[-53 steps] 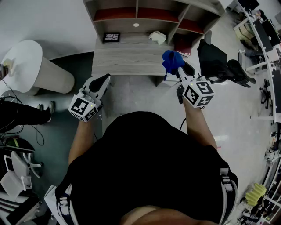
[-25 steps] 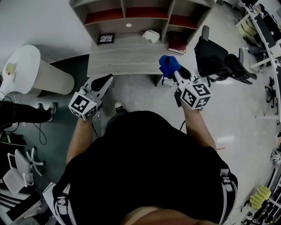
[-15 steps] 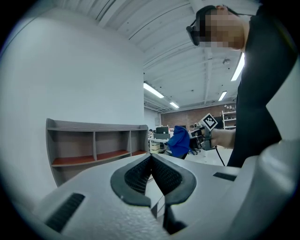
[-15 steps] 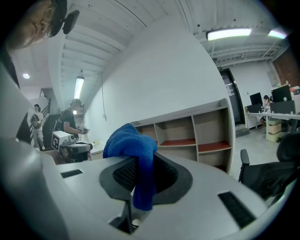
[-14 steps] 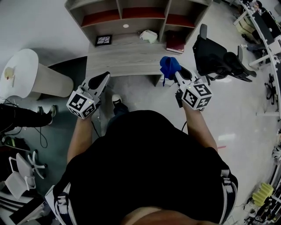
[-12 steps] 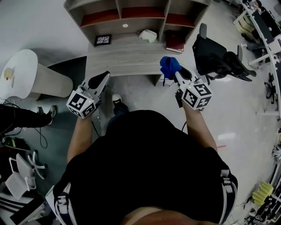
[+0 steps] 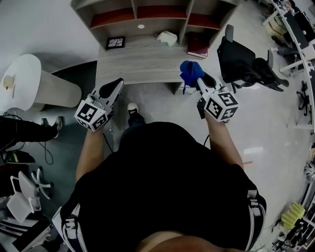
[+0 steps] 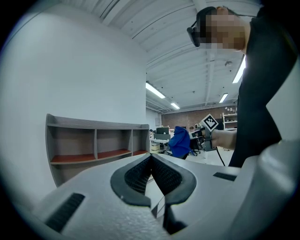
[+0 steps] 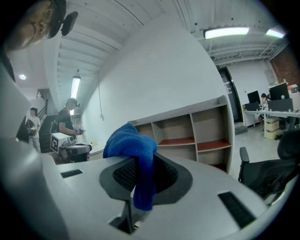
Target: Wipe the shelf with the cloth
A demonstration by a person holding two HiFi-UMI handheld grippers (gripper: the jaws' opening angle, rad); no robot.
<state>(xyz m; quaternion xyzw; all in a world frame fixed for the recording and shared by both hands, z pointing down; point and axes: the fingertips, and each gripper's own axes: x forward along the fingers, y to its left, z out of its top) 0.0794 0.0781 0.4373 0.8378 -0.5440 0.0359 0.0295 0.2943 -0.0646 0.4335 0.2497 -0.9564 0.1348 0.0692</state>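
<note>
A blue cloth [image 7: 190, 72] bunches at the tip of my right gripper [image 7: 199, 80], which is shut on it; in the right gripper view the cloth [image 9: 133, 152] drapes over the closed jaws. My left gripper [image 7: 118, 84] is shut with nothing in it, jaws meeting at the tip [image 8: 151, 158]. Both are held in the air short of the wooden desk [image 7: 140, 64]. Behind the desk stands the shelf [image 7: 147, 15] with reddish boards, also seen as open cubbies in the left gripper view [image 8: 93, 145] and the right gripper view [image 9: 192, 133].
On the desk's back part lie a framed picture [image 7: 115, 43], a white box [image 7: 167, 38] and a dark red book [image 7: 198, 45]. A black office chair [image 7: 243, 61] stands at the right, a round white table [image 7: 29, 81] at the left. Another person [image 9: 68, 119] stands in the distance.
The view has shifted slightly as the person stepped; a shoe now shows below the desk edge. Both grippers hold about the same pose, the cloth still gripped.
</note>
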